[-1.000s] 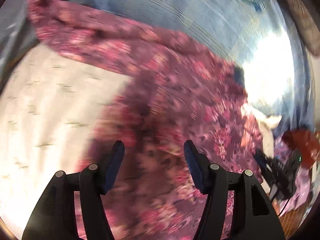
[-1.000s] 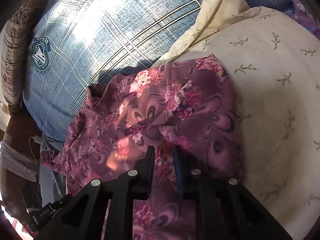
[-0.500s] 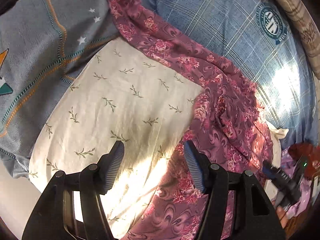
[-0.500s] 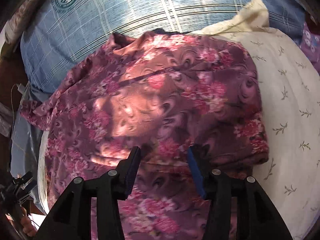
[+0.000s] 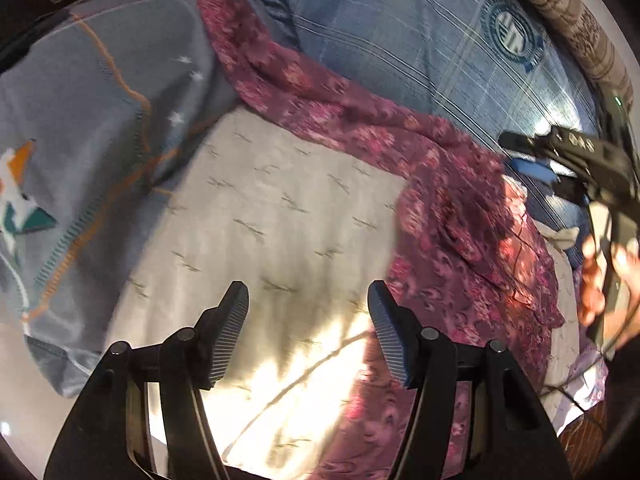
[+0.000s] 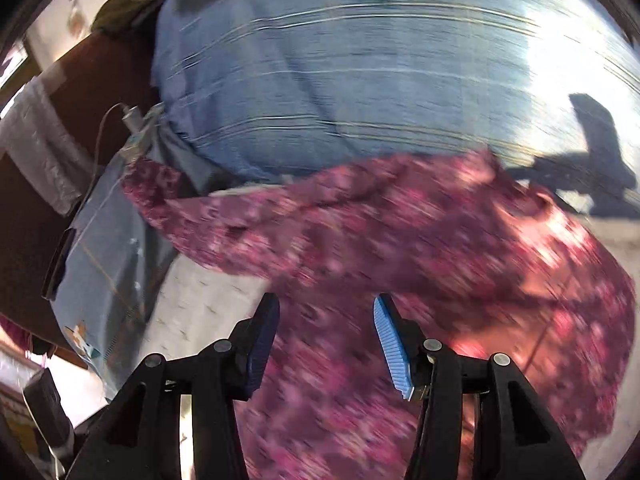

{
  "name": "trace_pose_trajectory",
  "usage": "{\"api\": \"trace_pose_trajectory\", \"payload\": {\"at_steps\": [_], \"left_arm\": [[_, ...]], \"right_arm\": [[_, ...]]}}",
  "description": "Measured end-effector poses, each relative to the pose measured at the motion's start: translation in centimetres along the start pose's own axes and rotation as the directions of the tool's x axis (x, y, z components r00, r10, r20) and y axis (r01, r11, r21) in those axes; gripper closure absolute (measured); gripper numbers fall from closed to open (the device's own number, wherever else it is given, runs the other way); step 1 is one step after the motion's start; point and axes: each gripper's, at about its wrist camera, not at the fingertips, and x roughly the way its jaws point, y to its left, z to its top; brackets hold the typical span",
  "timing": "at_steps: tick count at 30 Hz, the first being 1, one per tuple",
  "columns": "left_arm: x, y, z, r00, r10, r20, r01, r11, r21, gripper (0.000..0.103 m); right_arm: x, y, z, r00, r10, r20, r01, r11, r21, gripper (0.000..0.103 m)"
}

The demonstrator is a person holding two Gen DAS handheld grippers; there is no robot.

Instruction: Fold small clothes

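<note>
A maroon floral garment [image 5: 460,216] lies crumpled along the far and right side of a cream leaf-print cloth [image 5: 280,224]. It fills the lower half of the blurred right wrist view [image 6: 420,264]. My left gripper [image 5: 308,320] is open and empty, above the cream cloth just left of the garment. My right gripper [image 6: 326,328] is open and empty above the garment; it also shows in the left wrist view [image 5: 532,160] at the right, held above the garment's far edge.
A blue plaid pillow [image 5: 440,40] with a round emblem lies behind the garment, also in the right wrist view [image 6: 360,80]. A grey-blue blanket [image 5: 80,120] with stars and orange stitching lies at left. A plug and cable [image 6: 132,120] lie at the pillow's left end.
My right gripper opened and let go of the garment, then swung up and left over it. My left gripper pulled back off the garment, still open.
</note>
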Motion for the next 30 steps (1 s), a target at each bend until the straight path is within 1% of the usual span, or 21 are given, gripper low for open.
{"api": "trace_pose_trajectory", "payload": {"at_steps": [3, 5, 6, 7, 9, 10, 11, 13, 15, 16, 17, 19, 20, 21, 22, 24, 26, 28, 30], "left_arm": [[-1.1, 3.0, 1.0, 0.999, 0.033, 0.038, -0.031, 0.999, -0.042, 0.042], [-1.5, 5.1, 1.8, 0.997, 0.060, 0.052, -0.056, 0.996, -0.076, 0.042], [-1.6, 6.1, 2.1, 0.995, 0.075, 0.059, -0.069, 0.993, -0.093, 0.042], [-1.8, 7.0, 2.5, 0.994, 0.090, 0.066, -0.082, 0.990, -0.111, 0.042], [-2.0, 8.9, 3.3, 0.990, 0.117, 0.081, -0.104, 0.984, -0.147, 0.042], [-2.0, 9.6, 3.5, 0.989, 0.124, 0.086, -0.109, 0.981, -0.161, 0.042], [-2.0, 10.3, 3.8, 0.988, 0.128, 0.089, -0.111, 0.979, -0.172, 0.042], [-2.0, 11.5, 4.3, 0.984, 0.151, 0.095, -0.131, 0.973, -0.191, 0.042], [-2.0, 12.7, 4.6, 0.981, 0.165, 0.103, -0.142, 0.969, -0.202, 0.042], [-2.1, 13.0, 4.6, 0.985, 0.135, 0.111, -0.109, 0.971, -0.211, 0.042], [-2.3, 13.3, 4.5, 0.986, 0.113, 0.125, -0.084, 0.972, -0.220, 0.042], [-2.5, 13.1, 4.5, 0.985, 0.113, 0.131, -0.083, 0.974, -0.210, 0.042], [-2.6, 13.0, 4.5, 0.984, 0.118, 0.133, -0.090, 0.976, -0.200, 0.042], [-2.6, 13.0, 4.5, 0.983, 0.124, 0.132, -0.097, 0.977, -0.191, 0.042], [-2.6, 12.9, 4.4, 0.983, 0.123, 0.133, -0.098, 0.978, -0.186, 0.042], [-2.5, 12.8, 4.3, 0.984, 0.122, 0.128, -0.096, 0.977, -0.190, 0.041], [-2.1, 12.6, 4.4, 0.987, 0.102, 0.121, -0.077, 0.977, -0.200, 0.041], [-1.7, 12.1, 4.5, 0.991, 0.078, 0.106, -0.053, 0.975, -0.216, 0.041], [-1.1, 10.8, 4.3, 0.996, 0.031, 0.085, -0.011, 0.975, -0.222, 0.041]], "right_arm": [[3.2, 4.3, 2.7, 0.999, 0.049, -0.007, -0.049, 0.997, -0.057, 0.052], [5.7, 7.6, 4.6, 0.995, 0.101, -0.008, -0.101, 0.991, -0.083, 0.052], [6.7, 9.1, 5.5, 0.991, 0.131, -0.008, -0.132, 0.987, -0.088, 0.052], [8.1, 11.0, 6.5, 0.984, 0.180, -0.011, -0.181, 0.979, -0.094, 0.052], [10.5, 14.6, 8.1, 0.971, 0.239, -0.020, -0.239, 0.964, -0.113, 0.049], [11.4, 15.9, 8.6, 0.968, 0.249, -0.020, -0.250, 0.960, -0.123, 0.048], [12.7, 17.7, 9.0, 0.965, 0.261, -0.024, -0.261, 0.955, -0.140, 0.044], [15.0, 20.9, 9.6, 0.965, 0.260, -0.032, -0.262, 0.949, -0.175, 0.037], [17.4, 24.2, 9.9, 0.969, 0.246, -0.030, -0.246, 0.943, -0.223, 0.037], [18.4, 25.5, 10.1, 0.971, 0.237, -0.028, -0.237, 0.941, -0.240, 0.037], [19.4, 26.7, 10.1, 0.977, 0.211, -0.023, -0.210, 0.943, -0.258, 0.037], [21.2, 28.3, 10.1, 0.992, 0.129, -0.001, -0.124, 0.952, -0.279, 0.037], [21.8, 28.8, 10.2, 0.995, 0.100, 0.014, -0.092, 0.954, -0.285, 0.044], [22.1, 29.0, 10.3, 0.997, 0.075, 0.028, -0.064, 0.958, -0.281, 0.056], [22.1, 28.7, 10.3, 0.995, 0.097, 0.027, -0.087, 0.963, -0.256, 0.095], [21.1, 27.5, 10.3, 0.989, 0.145, 0.030, -0.137, 0.970, -0.201, 0.095], [18.8, 26.0, 10.0, 0.984, 0.170, 0.060, -0.155, 0.969, -0.194, 0.095], [15.4, 23.7, 9.4, 0.975, 0.209, 0.081, -0.194, 0.967, -0.165, 0.095], [11.5, 20.7, 8.4, 0.965, 0.244, 0.096, -0.229, 0.963, -0.139, 0.095]]}}
